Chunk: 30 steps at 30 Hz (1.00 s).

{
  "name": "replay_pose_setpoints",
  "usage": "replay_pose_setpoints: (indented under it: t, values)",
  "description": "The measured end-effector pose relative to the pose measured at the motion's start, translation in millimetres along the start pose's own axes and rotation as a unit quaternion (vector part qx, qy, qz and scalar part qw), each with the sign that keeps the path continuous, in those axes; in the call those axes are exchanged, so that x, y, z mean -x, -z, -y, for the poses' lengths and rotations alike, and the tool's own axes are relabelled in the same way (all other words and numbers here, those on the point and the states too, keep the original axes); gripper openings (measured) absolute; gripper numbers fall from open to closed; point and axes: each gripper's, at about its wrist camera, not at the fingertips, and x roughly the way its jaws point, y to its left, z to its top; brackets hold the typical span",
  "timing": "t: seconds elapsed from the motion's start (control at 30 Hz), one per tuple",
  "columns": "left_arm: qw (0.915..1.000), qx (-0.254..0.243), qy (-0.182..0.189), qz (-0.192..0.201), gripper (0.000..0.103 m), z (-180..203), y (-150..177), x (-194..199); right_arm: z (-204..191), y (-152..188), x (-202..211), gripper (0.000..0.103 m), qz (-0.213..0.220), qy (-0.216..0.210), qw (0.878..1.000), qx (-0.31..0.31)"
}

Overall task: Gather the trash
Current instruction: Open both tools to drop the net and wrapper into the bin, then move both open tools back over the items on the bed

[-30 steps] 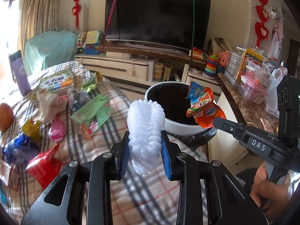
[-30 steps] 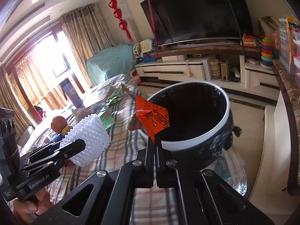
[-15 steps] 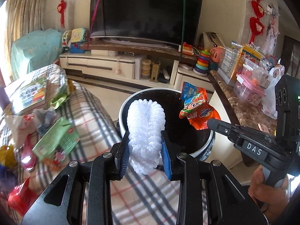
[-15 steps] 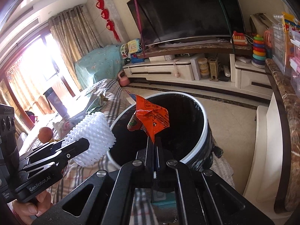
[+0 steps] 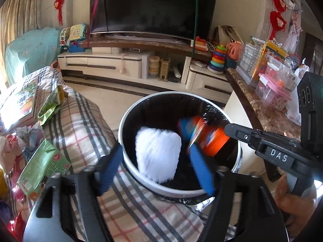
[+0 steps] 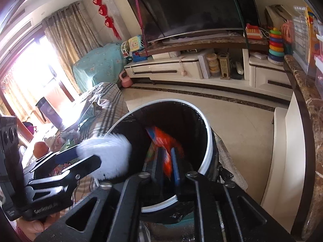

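Note:
A white-rimmed bin with a black liner (image 5: 129, 125) (image 6: 209, 141) stands beside the plaid-covered table. My left gripper (image 5: 155, 169) is open over the bin's near rim; it also shows in the right wrist view (image 6: 86, 157). The white foam net (image 5: 158, 153) (image 6: 110, 157) is loose between its blue pads and blurred, dropping into the bin. My right gripper (image 6: 166, 165) is open a little over the bin. The orange snack wrapper (image 6: 164, 143) (image 5: 210, 139) is blurred and falling just ahead of its fingers.
Several wrappers lie on the plaid cloth (image 5: 80, 121) at left, among them a green carton (image 5: 43, 163) and a green packet (image 5: 51, 104). A marble counter (image 5: 260, 111) with plastic boxes runs along the right. A TV stand (image 5: 121, 64) lies beyond the bin.
Both grippers moved over the bin and opened. The foam net left the left pads and the orange wrapper left the right fingers; both are falling into the bin.

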Motion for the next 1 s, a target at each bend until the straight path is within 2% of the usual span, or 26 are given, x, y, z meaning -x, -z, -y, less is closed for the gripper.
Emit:
replay_pose_setpoints:
  t: [0.07,0.2,0.27,0.53,1.0]
  values:
    - [1.0000,0.010,0.000,-0.001,0.082,-6,4,2,2,1,3,0.052,0.005,-0.004,1.000,-0.004]
    - [0.9993,0.037,0.002,-0.007,0.086,-20,14,10,-1,5,12,0.062,0.016,-0.014,1.000,-0.010]
    - [0.9989,0.047,0.000,-0.007,0.086,-25,20,16,-4,6,15,0.075,0.022,-0.019,1.000,-0.011]
    - [0.9970,0.075,-0.011,0.016,0.088,-41,55,61,-27,28,33,0.088,0.039,-0.034,0.999,-0.014]
    - [0.9904,0.118,-0.061,0.036,0.088,-94,123,131,-97,74,30,0.091,0.009,-0.081,0.996,0.021]
